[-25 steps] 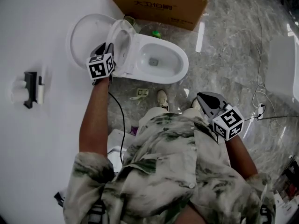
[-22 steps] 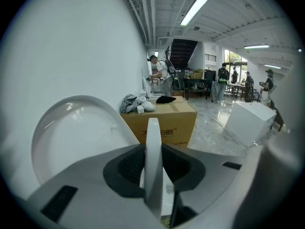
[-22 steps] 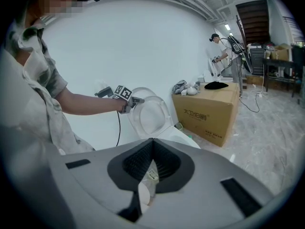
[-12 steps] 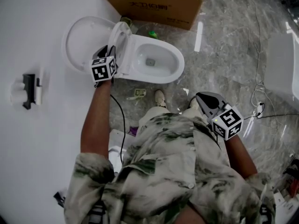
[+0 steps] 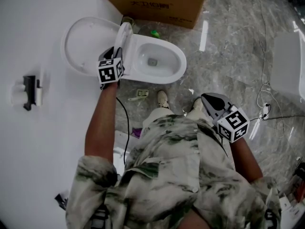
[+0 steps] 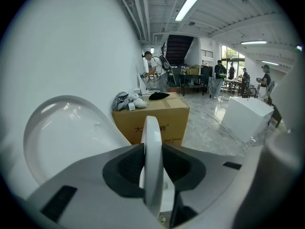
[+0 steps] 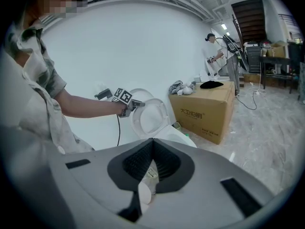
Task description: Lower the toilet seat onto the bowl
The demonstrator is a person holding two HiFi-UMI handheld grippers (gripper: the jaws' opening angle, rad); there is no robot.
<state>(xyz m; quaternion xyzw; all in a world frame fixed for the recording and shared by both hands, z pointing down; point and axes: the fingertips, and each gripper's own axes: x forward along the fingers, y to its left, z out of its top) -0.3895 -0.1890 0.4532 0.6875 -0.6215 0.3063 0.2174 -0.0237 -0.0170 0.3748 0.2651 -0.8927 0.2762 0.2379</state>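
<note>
Both closed: my left gripper clamps raised seat rim, upper centre; my right gripper empty, lower right.

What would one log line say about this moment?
left tool: clamped on seat | seat: raised, off bowl | right tool: shut, empty
</note>
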